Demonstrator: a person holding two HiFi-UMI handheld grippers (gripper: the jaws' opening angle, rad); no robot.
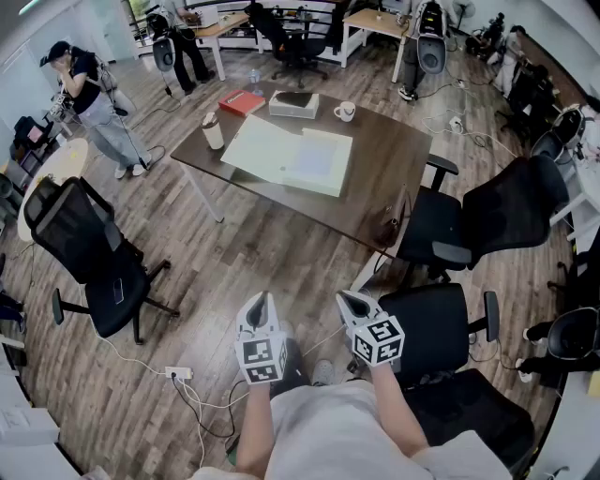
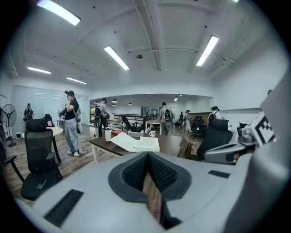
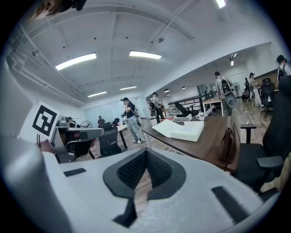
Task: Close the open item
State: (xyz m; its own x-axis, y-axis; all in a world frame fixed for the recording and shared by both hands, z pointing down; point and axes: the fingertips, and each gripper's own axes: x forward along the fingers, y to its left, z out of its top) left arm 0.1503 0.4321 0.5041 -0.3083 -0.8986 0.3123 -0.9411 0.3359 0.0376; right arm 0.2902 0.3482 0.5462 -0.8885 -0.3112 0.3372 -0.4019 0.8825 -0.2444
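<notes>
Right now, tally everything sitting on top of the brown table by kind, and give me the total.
Boxes: 2 (open white box, closed grey box)
Red book: 1
Mug: 1
Tumbler: 1
Total: 5

Open white item (image 1: 291,155) on table (image 1: 380,164): box or folder, too small to tell. Red flat thing (image 1: 242,102), far left on table: kind unclear. Black chair (image 1: 574,336), near right: cut by picture edge. Far desk (image 1: 375,22): cut by top edge.
</notes>
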